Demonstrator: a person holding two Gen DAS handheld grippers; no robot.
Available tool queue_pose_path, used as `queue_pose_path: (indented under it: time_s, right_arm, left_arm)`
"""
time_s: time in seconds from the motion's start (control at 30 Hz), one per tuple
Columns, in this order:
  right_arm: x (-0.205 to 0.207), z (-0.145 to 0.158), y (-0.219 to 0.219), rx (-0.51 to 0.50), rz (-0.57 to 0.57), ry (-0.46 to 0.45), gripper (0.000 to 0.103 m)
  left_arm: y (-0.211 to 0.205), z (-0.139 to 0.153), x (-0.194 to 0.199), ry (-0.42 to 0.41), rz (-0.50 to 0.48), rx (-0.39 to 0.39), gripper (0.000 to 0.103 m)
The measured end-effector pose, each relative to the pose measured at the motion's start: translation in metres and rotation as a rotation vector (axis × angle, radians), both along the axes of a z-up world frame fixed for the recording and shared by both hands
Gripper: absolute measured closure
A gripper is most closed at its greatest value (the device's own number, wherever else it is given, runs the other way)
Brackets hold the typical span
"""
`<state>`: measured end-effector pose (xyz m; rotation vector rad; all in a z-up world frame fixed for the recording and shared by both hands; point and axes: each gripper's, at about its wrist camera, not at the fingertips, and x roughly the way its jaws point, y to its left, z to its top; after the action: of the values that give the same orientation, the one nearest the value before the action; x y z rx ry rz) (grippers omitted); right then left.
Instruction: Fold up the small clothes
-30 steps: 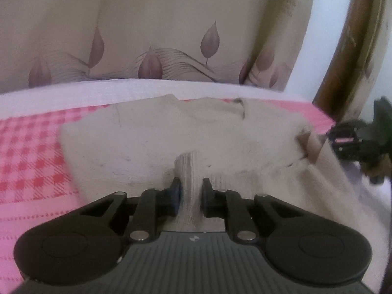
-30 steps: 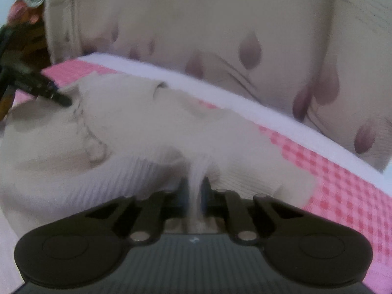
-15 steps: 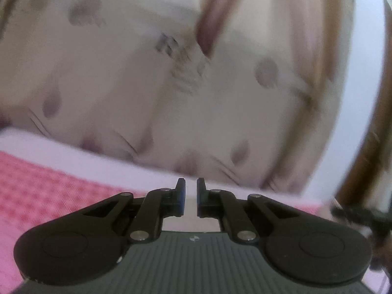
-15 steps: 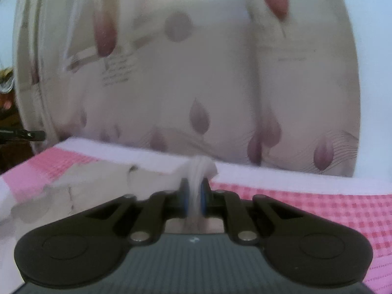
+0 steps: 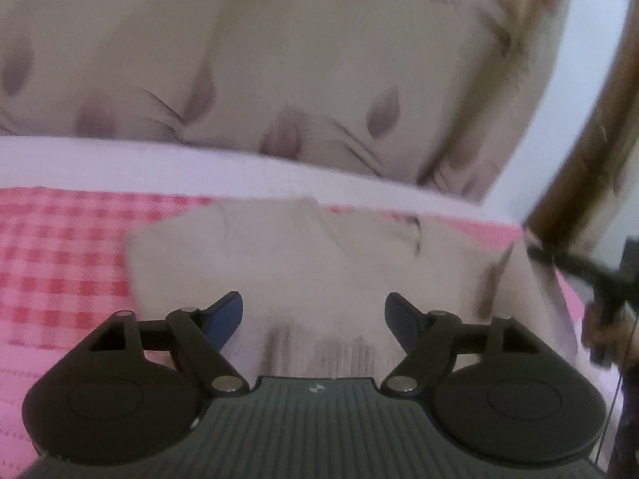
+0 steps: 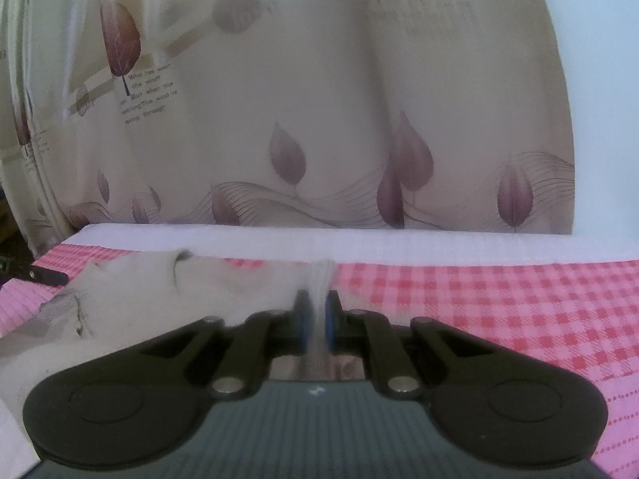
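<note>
On the pink checked cloth [image 5: 60, 263], one beige garment [image 5: 279, 263] — left gripper [image 5: 313, 315] opening off it, right gripper [image 6: 317, 311] pinching its edge.

Both wrist views look low and close across the sweater [image 5: 279, 255] toward the curtain [image 6: 319, 99].

Bed [image 6: 499, 303] covered in pink-and-red checked cloth, white strip along the far edge under the leaf-print curtain [image 6: 319, 119]. Beige knit garment [image 5: 279, 263] spread directly on the checks, collar toward the curtain, one edge lifted.
</note>
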<state>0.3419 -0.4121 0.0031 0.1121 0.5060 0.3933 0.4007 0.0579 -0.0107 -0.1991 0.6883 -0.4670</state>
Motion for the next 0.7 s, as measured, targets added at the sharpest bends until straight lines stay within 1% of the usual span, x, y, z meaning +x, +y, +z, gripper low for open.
queue_pose_path:
  time_s: [0.03, 0.07, 0.1, 0.13, 0.17, 0.2, 0.23, 0.33, 0.37, 0.4, 0.43, 0.5, 0.6, 0.67, 0.7]
  right_arm:
    - [0.0, 0.0, 0.0, 0.001, 0.002, 0.001, 0.094]
    - [0.0, 0.001, 0.0, 0.001, 0.004, 0.0, 0.094]
    - [0.0, 0.001, 0.0, 0.002, 0.005, 0.0, 0.094]
    - [0.0, 0.001, 0.0, 0.004, 0.005, 0.001, 0.094]
    - [0.0, 0.0, -0.001, 0.008, 0.005, 0.003, 0.094]
    - [0.0, 0.0, -0.001, 0.01, 0.005, 0.005, 0.094]
    - [0.0, -0.001, -0.001, 0.011, 0.004, 0.007, 0.094]
    - [-0.004, -0.002, -0.002, 0.024, -0.002, 0.005, 0.094]
    - [-0.005, -0.001, -0.002, 0.028, -0.009, -0.004, 0.094]
    - [-0.005, 0.001, -0.003, 0.03, -0.014, -0.014, 0.094]
    - [-0.005, 0.004, -0.003, 0.034, -0.02, -0.025, 0.094]
    - [-0.003, 0.011, -0.004, 0.037, -0.036, -0.043, 0.094]
    - [0.005, 0.02, -0.005, 0.052, -0.061, -0.065, 0.094]
    - [0.01, 0.021, -0.006, 0.051, -0.082, -0.081, 0.094]
    - [0.014, 0.019, -0.006, 0.059, -0.086, -0.077, 0.094]
  left_arm:
    - [-0.004, -0.003, 0.005, 0.024, -0.012, 0.02, 0.03]
    - [-0.006, -0.008, 0.005, 0.051, -0.023, 0.033, 0.049]
    - [-0.012, -0.011, 0.005, 0.064, -0.045, 0.055, 0.063]
    - [-0.018, -0.013, 0.002, 0.047, -0.063, 0.112, 0.079]
    - [-0.024, -0.014, -0.004, 0.013, -0.072, 0.161, 0.084]
    - [-0.024, -0.014, -0.007, 0.003, -0.076, 0.165, 0.089]
    - [-0.023, -0.012, -0.012, -0.004, -0.065, 0.156, 0.091]
    - [-0.013, -0.001, -0.027, -0.059, 0.004, 0.119, 0.092]
    - [-0.008, 0.006, -0.03, -0.087, 0.039, 0.1, 0.092]
    - [-0.003, 0.015, -0.033, -0.122, 0.079, 0.086, 0.096]
    - [-0.001, 0.024, -0.033, -0.149, 0.113, 0.079, 0.096]
    - [0.007, 0.041, -0.03, -0.202, 0.188, 0.06, 0.099]
    - [0.021, 0.06, -0.018, -0.241, 0.279, 0.025, 0.1]
    - [0.024, 0.063, -0.006, -0.267, 0.338, 0.044, 0.1]
    - [0.027, 0.063, 0.0, -0.26, 0.359, 0.045, 0.1]
